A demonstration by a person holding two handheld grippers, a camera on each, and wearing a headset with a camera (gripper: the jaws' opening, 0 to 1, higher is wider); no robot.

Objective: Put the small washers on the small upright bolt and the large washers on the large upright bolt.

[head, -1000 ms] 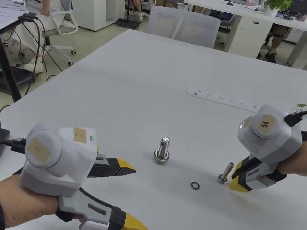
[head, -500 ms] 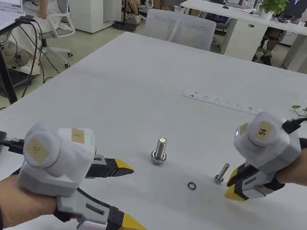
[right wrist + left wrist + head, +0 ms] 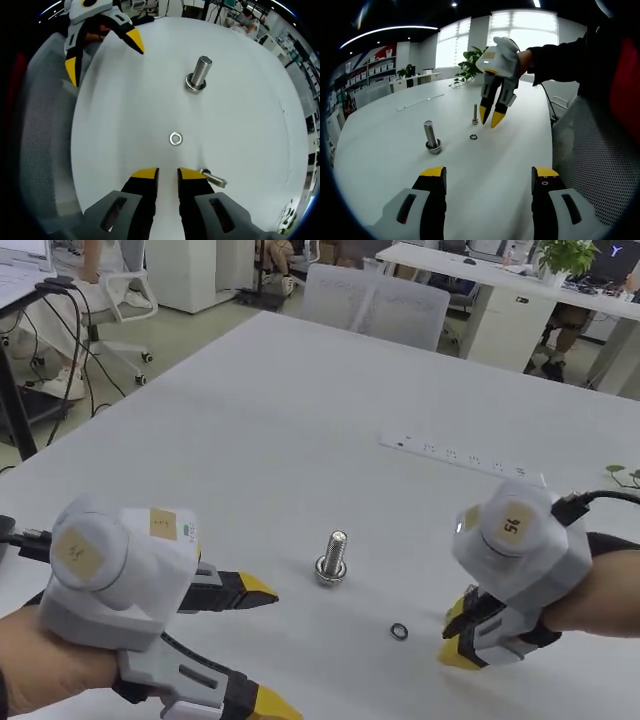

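White desk (image 3: 250,420) fills most of the head view, with a power strip (image 3: 460,457) lying right of centre and an office chair (image 3: 375,300) pushed in at the far edge, at the top of the frame. Near the middle of the frame the large bolt (image 3: 333,558) stands upright, with a large washer (image 3: 331,573) seated around its foot. Lower right of it, a small washer (image 3: 399,631) lies flat on the bare desk, well apart from the large bolt. The left hand-held gripper (image 3: 265,645) sits at the lower left of the frame, released, its yellow-tipped jaws spread wide with nothing between them, pointing toward the bolts. The right hand-held gripper (image 3: 455,635) is at the lower right, tips down close to the desk just right of the small washer; its jaws stand only narrowly parted and grasp nothing. In the left gripper view the small bolt (image 3: 474,114) stands upright just left of the right hand-held gripper's tips, and the small washer lies just below it. In the right gripper view the small bolt shows just beside the right-hand jaw tip.
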